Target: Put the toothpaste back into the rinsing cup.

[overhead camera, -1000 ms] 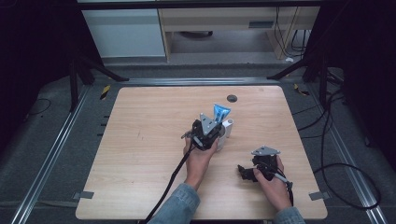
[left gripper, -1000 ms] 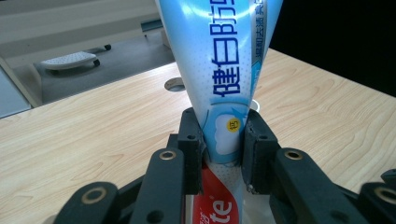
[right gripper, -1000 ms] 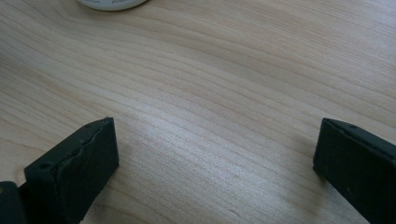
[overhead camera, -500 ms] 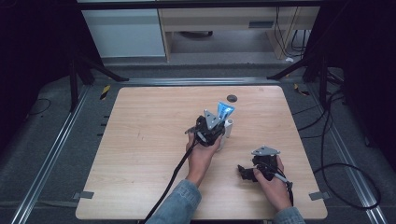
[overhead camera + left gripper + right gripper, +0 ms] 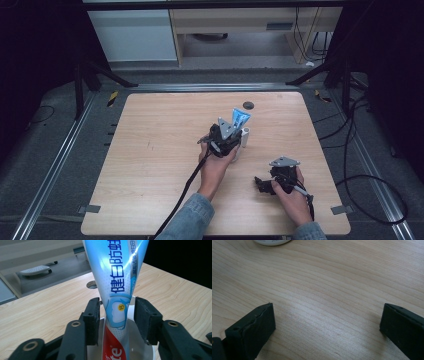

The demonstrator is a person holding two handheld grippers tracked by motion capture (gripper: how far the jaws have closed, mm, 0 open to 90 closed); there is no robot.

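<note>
Overhead light falls evenly on the bench (image 5: 150, 150) while the surroundings past its edges sink into near black. The toothpaste tube (image 5: 117, 277) carries white glare streaks and is slightly soft up close. The right gripper view shows a pale sheen on the wood grain.

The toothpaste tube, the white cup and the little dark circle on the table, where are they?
toothpaste tube (image 5: 117, 285), left gripper view, on its blue printed front.
white cup (image 5: 244, 136), high view, on its side wall beside the left claw.
dark circle (image 5: 248, 105), high view, on its middle, near the table's far edge.
</note>
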